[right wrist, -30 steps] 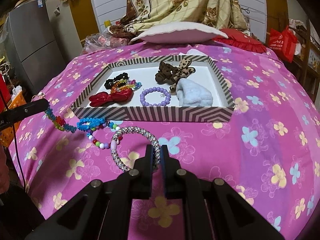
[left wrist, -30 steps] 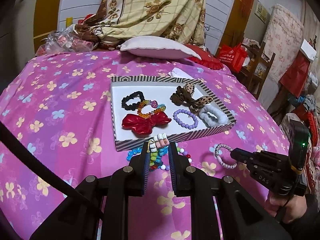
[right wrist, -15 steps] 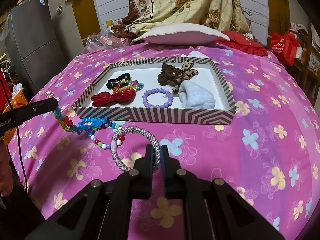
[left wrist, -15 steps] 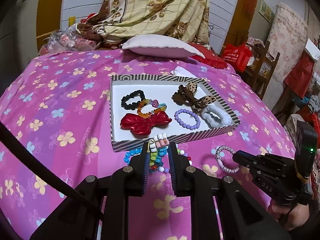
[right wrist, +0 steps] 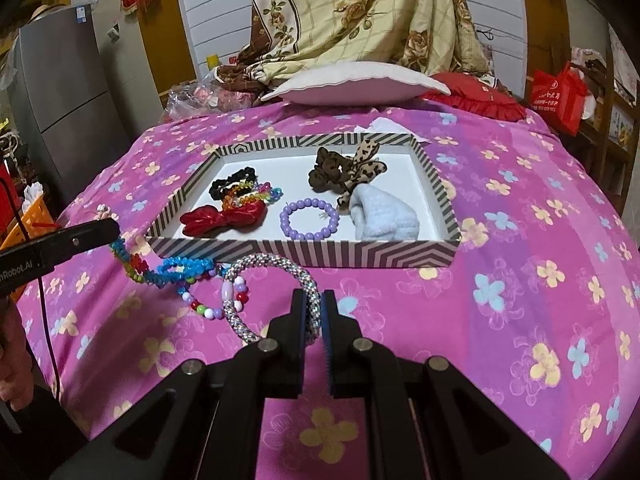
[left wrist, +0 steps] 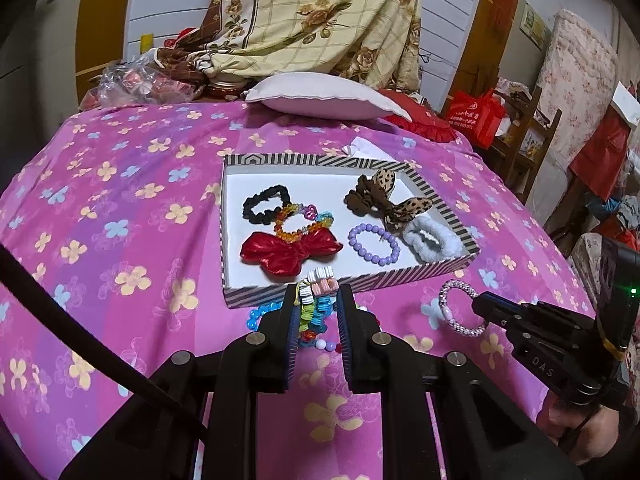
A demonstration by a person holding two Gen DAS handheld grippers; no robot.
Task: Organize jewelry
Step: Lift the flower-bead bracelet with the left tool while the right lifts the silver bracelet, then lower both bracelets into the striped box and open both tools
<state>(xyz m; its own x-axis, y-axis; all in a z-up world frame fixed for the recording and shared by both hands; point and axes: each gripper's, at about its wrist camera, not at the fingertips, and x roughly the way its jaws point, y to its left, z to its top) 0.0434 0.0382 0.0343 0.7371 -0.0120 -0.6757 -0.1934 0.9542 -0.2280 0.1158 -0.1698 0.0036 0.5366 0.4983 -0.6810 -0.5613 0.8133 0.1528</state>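
A striped tray (left wrist: 344,285) (right wrist: 304,251) lies on the pink flowered bedspread. It holds a black scrunchie (left wrist: 266,204), a rainbow bracelet (left wrist: 300,220), a red bow (left wrist: 290,252), a purple bead bracelet (left wrist: 374,245), a leopard bow (left wrist: 384,200) and a white fluffy scrunchie (left wrist: 432,240). My left gripper (left wrist: 318,306) is shut on a multicoloured bead bracelet (left wrist: 314,304), lifted just before the tray's near wall; it also shows in the right wrist view (right wrist: 132,266). My right gripper (right wrist: 314,306) is shut on a silver beaded bangle (right wrist: 276,268), held above the bedspread.
A blue bead bracelet (right wrist: 186,270) and a white-and-red bead strand (right wrist: 208,310) lie on the bedspread in front of the tray. A pillow (left wrist: 324,96) and a folded quilt lie at the back. A fridge (right wrist: 60,96) stands on the left, shelves on the right.
Both grippers have risen a little with their bracelets and come slightly nearer the tray. The tray's contents have not moved.
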